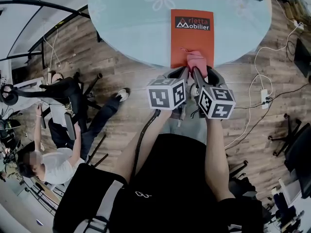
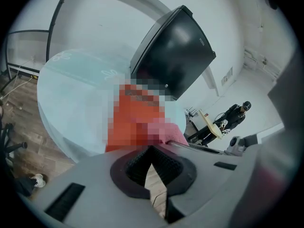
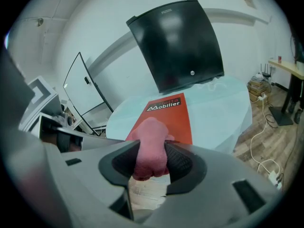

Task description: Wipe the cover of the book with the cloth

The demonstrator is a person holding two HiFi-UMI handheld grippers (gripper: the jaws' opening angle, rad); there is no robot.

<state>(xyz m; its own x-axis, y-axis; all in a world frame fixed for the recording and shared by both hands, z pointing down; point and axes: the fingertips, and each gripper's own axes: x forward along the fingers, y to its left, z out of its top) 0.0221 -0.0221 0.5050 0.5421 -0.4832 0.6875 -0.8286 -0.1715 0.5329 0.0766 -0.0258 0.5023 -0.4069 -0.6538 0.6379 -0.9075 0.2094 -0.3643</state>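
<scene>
One book (image 1: 192,38), orange-red cover with white print at its far end, lies flat on the round bench (image 1: 131,28), near end at the bench's near edge. The bench has a pale blue-green top with white flower prints.

One cloth (image 1: 197,61), pink and bunched up, sits over the near end of the book. Cannot tell if it is pressing on the cover.

Two hand-held grippers, side by side and nearly touching, just off the near bench edge. The right hand-held gripper (image 3: 151,158) is pinching the cloth: the right gripper view shows the pink wad squeezed between both black ribbed pads, sticking out ahead of the jaws toward the book. The left hand-held gripper (image 2: 151,163) has its jaws pressed together at the tips with nothing between them; wood floor shows through the small gap behind the tips. It points at the near left part of the book, just beside the cloth.

Two marker cubes, one per gripper: left cube (image 1: 166,93), right cube (image 1: 215,102).

One black panel (image 3: 178,42) stands on the far side of the bench, well apart from the book.

On the wood floor there is one white power strip (image 1: 265,97) with cables to the right and one person (image 1: 53,164) sitting at the lower left.
</scene>
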